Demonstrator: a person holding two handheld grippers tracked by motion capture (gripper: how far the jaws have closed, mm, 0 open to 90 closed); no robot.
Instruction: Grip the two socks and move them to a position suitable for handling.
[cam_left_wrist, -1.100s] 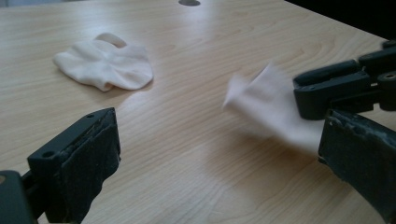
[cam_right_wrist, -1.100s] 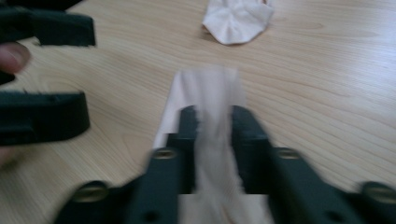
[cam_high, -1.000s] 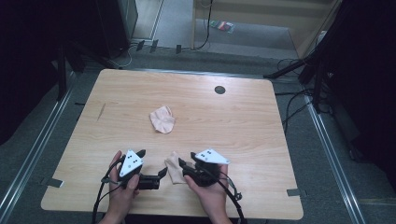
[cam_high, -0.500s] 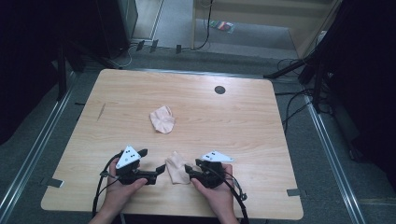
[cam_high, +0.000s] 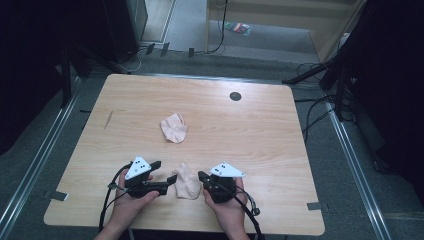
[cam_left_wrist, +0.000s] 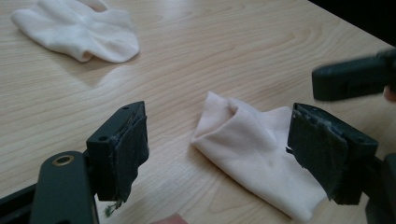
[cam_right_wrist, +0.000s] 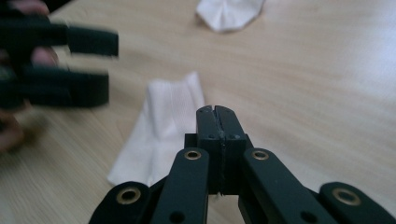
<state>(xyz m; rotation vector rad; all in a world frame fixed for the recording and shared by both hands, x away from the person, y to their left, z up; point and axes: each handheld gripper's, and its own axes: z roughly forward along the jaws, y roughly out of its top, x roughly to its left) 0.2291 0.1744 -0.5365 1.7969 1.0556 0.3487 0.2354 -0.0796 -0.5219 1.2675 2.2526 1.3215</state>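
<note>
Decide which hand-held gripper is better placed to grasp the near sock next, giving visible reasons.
Left. The left hand-held gripper is open with the near sock lying between its jaws; the right hand-held gripper is shut, beside it.

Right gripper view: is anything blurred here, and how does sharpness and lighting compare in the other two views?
Right gripper view: the left hand-held gripper is smeared, its own shut jaws sharp. Left gripper view: the near sock is crisp, the right hand-held gripper soft at the edge. High view: the table is evenly lit, its surroundings dark.
</note>
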